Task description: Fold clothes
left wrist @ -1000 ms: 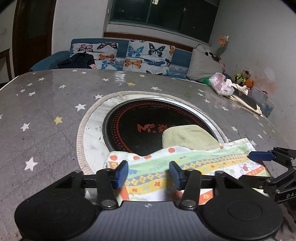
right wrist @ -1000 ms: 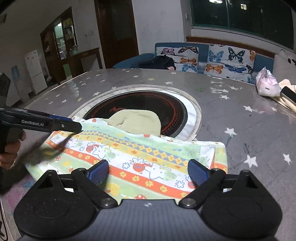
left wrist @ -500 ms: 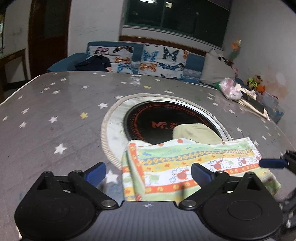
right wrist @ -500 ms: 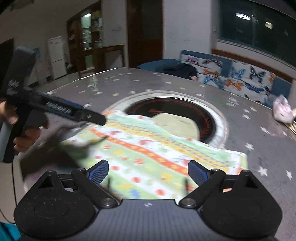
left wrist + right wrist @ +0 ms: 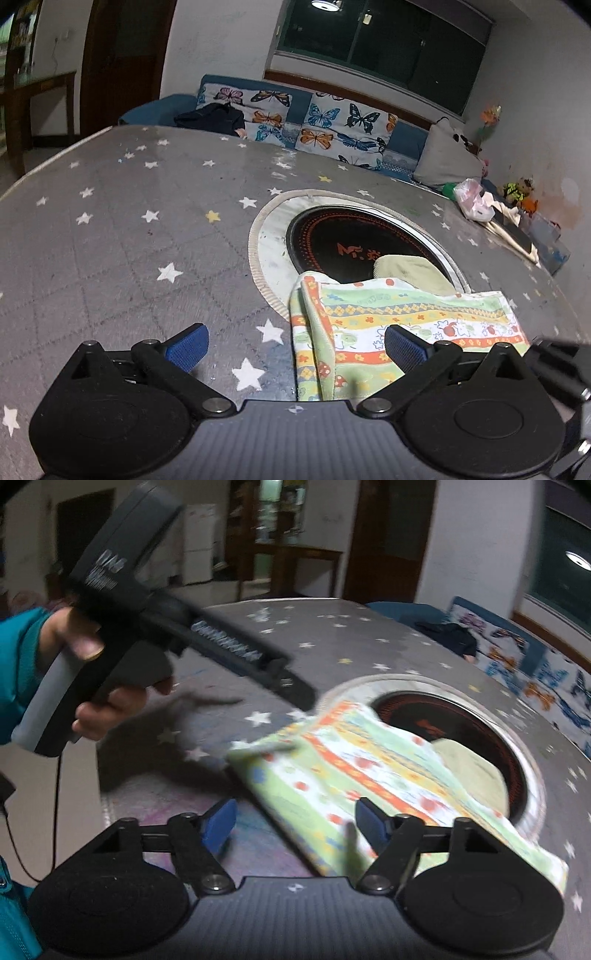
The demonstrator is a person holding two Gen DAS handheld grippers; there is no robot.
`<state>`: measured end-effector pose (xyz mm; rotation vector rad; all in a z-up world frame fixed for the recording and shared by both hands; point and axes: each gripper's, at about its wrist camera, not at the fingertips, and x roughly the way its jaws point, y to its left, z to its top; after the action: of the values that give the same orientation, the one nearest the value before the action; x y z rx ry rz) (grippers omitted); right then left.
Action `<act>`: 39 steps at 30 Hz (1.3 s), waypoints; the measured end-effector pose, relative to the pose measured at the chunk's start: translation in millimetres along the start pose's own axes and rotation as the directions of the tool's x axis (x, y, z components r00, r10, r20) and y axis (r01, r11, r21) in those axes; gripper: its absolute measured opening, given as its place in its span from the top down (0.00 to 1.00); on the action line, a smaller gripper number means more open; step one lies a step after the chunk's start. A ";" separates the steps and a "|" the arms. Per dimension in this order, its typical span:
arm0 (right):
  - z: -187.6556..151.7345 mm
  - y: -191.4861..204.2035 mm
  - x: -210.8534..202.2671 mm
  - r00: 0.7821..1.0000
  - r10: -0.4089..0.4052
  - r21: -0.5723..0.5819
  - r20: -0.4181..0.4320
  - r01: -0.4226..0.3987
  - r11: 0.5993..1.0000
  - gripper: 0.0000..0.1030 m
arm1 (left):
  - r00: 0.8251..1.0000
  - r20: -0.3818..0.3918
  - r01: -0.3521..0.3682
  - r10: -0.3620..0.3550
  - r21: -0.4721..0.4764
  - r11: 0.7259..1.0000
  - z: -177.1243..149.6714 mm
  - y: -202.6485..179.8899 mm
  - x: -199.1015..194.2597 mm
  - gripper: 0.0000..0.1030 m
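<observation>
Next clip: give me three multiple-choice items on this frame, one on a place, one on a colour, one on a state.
1. Where does the pale green hat lie?
A. on the black round hob
B. on the sofa
C. on the floor
2. What colour are the finger pads of the left gripper?
A. red
B. blue
C. white
3. How does the patterned cloth lie?
A. hanging in the air
B. rolled into a ball
C. folded on the table

Answers: 1 A, it rests on the hob; 2 B, both pads are blue; 3 C, a doubled edge shows.
</observation>
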<state>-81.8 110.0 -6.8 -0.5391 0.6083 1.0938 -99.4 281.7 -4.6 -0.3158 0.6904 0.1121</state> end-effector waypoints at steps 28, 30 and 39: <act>20.7 -16.8 -4.4 0.992 0.040 0.149 0.119 -0.058 0.987 0.87 | 0.979 -0.086 0.148 -0.184 -0.322 0.935 11.0 8.0 28.9 0.00; 18.7 -21.0 -10.4 0.990 0.039 0.169 0.137 -0.063 0.984 0.88 | 0.975 -0.104 0.153 -0.195 -0.317 0.936 12.0 2.8 35.5 0.01; 15.6 -33.0 -18.5 0.981 0.061 0.217 0.183 -0.101 0.971 0.89 | 0.946 -0.156 0.221 -0.284 -0.331 0.917 9.8 -7.2 60.6 0.49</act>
<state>-54.5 96.5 20.5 -0.2198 0.5949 1.1188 -45.5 277.9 -34.6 -0.7248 0.8268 -0.0631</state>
